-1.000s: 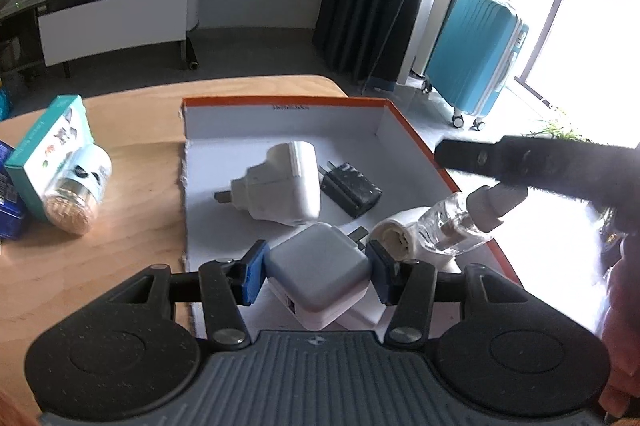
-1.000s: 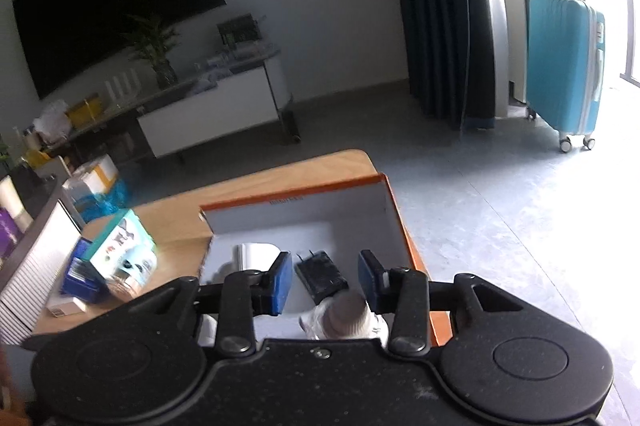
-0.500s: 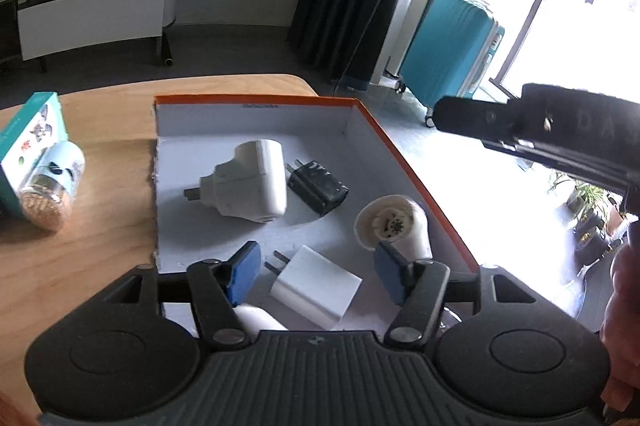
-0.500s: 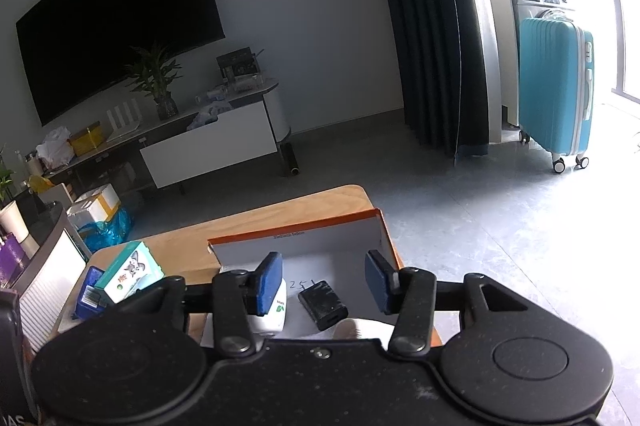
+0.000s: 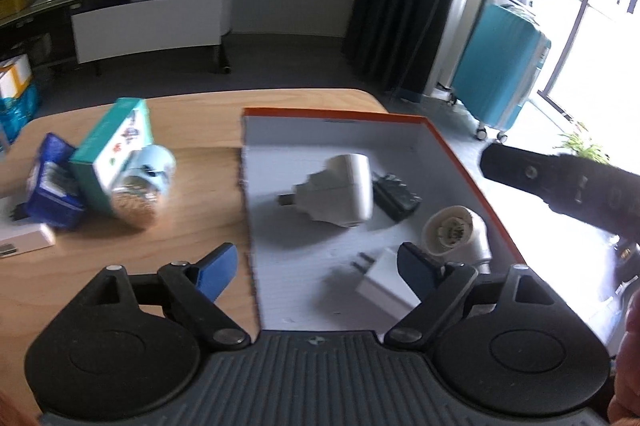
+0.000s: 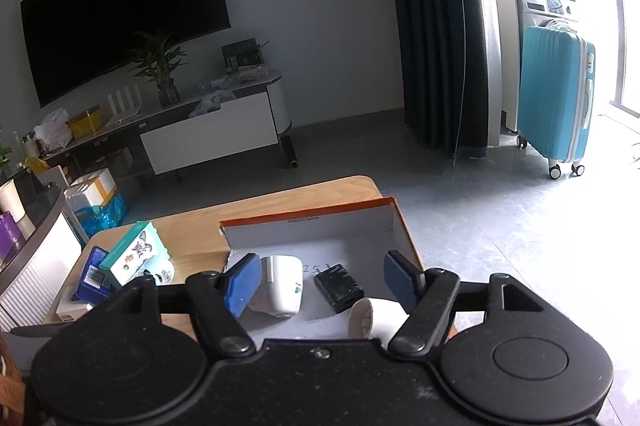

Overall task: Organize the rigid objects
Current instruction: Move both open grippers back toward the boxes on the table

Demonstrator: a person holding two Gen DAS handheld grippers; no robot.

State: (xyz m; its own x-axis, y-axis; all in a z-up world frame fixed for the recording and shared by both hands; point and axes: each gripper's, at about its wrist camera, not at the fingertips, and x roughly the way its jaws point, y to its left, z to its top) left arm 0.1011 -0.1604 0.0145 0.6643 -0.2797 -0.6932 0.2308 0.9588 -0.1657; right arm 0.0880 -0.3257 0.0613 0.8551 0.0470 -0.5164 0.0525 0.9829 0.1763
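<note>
An orange-edged white box lies on the wooden table. In it are a large white plug adapter, a black charger, a white round bottle on its side and a small white charger. My left gripper is open and empty above the box's near left edge. My right gripper is open and empty, high above the box; the adapter, the black charger and the bottle show below it. Its body shows in the left wrist view.
Left of the box are a teal carton, a jar on its side, a blue packet and a white box. A teal suitcase stands on the floor beyond the table's right edge.
My left gripper let go of the small white charger into the box, opened wide and drew back to the left. My right gripper opened wider and rose away from the bottle.
</note>
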